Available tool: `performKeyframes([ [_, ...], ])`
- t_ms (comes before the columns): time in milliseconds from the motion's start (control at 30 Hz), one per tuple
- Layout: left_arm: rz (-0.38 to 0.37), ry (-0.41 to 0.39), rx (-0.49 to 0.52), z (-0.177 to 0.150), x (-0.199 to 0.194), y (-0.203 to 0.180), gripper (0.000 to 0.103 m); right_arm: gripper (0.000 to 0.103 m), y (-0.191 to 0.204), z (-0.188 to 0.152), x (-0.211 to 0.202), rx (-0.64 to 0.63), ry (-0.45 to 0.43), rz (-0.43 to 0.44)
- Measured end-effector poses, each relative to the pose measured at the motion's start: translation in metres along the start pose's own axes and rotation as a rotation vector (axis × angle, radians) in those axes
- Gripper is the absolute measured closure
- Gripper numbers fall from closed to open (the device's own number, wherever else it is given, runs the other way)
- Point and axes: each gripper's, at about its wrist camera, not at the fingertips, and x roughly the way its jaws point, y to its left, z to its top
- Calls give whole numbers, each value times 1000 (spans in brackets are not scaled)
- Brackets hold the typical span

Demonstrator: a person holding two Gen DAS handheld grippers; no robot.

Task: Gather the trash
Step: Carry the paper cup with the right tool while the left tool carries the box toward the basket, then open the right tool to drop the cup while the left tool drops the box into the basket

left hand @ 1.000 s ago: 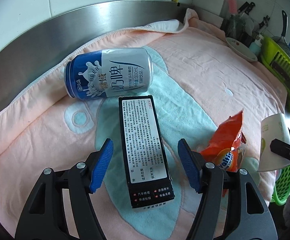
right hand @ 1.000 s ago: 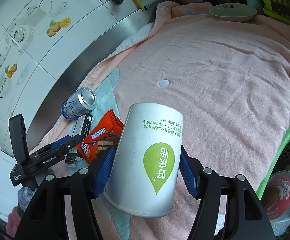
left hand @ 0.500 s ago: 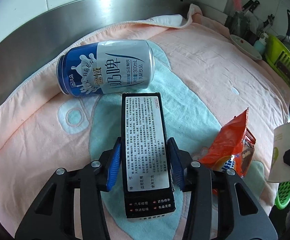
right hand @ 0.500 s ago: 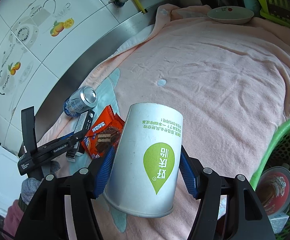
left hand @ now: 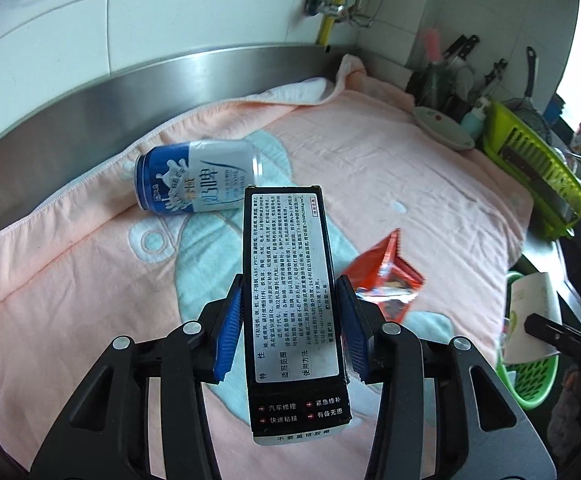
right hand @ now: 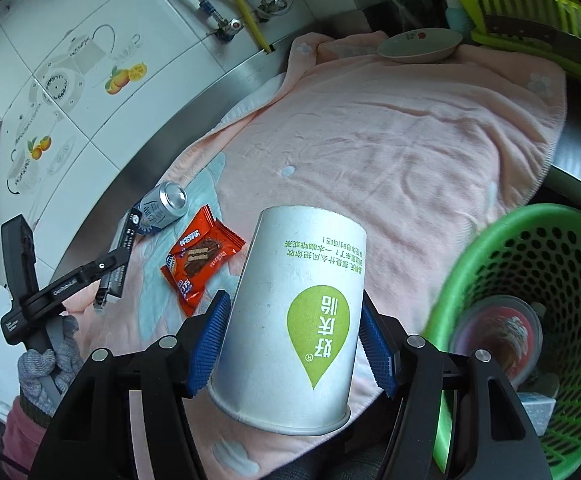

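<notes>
On a pink towel (right hand: 390, 128) over a kitchen table, the right gripper (right hand: 292, 344) clenches a paper cup (right hand: 294, 320), the green basket (right hand: 502, 240) at its three o'clock; the left gripper (left hand: 290, 328) grips a black box (left hand: 290, 288) lengthwise, its long axis toward twelve.

Fluffy pink cloth towel (left hand: 390, 184), glossy metal can (left hand: 198, 178), matt paper cup (right hand: 294, 320), perforated plastic basket (right hand: 530, 248).

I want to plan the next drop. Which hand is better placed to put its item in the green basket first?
Right. The right gripper holds the paper cup right beside the green basket. The left gripper holds the black box over the towel, with the basket farther off.
</notes>
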Motion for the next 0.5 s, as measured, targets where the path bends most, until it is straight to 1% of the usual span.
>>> performKeyframes([
  [200,-53,-28,57,-6,-25,-31,58,42,-25,-12,-40,-3,-42,-85],
  [500,-175,-30,148,-16,-33,-109,58,42,-89,-34,-80,6,-78,-290],
])
